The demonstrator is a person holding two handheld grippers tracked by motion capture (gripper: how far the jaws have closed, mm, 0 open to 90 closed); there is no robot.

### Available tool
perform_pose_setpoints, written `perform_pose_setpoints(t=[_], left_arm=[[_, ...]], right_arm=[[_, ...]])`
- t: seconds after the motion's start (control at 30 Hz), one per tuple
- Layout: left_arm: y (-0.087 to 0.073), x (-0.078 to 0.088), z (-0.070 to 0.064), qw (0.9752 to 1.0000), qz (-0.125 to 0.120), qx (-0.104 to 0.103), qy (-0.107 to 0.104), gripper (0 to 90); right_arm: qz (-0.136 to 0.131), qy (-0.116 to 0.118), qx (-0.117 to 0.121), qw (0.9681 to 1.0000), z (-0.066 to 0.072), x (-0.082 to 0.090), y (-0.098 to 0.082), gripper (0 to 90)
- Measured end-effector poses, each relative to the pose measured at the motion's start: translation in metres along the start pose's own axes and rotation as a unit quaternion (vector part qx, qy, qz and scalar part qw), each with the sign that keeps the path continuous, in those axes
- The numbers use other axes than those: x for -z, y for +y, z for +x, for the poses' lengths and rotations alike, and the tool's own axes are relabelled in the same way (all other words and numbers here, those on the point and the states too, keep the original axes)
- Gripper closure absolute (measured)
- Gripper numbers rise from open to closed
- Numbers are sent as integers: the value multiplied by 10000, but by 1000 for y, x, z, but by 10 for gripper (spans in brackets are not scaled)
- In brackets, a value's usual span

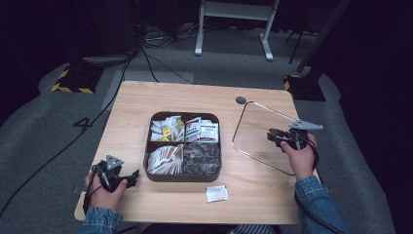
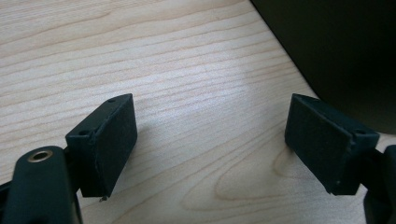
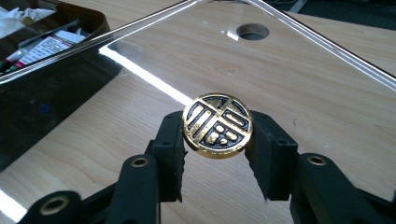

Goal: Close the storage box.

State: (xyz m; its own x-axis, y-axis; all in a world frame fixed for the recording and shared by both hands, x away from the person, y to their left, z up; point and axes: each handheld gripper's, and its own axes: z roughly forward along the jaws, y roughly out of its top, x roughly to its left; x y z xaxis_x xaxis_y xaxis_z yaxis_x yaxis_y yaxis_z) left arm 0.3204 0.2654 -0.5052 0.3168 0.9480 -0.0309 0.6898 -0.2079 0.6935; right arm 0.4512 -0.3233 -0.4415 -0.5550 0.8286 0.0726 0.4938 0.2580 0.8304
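Right hand-held gripper (image 3: pixel 217 154) clamped on gold-black knob (image 3: pixel 217 125) of clear lid (image 3: pixel 280 60), left hand-held gripper (image 2: pixel 210 149) wide open, empty

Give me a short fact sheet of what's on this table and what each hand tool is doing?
Table: light wood
Box: dark tray, four compartments of packets
Loose item: white packet in front of the tray
Lid: clear lid right of the tray
Knob: gold-and-black round knob on the lid
Right gripper: closed on the knob
Left gripper: open, empty, beside the tray
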Motion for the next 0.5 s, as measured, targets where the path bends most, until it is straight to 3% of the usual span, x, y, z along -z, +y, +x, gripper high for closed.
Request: perform_pose_setpoints(t=[0.5], left_arm=[[0,0,0,10000,6,0,9,171]], right_arm=[[-221,135,234,9994,19,24,19,590]])
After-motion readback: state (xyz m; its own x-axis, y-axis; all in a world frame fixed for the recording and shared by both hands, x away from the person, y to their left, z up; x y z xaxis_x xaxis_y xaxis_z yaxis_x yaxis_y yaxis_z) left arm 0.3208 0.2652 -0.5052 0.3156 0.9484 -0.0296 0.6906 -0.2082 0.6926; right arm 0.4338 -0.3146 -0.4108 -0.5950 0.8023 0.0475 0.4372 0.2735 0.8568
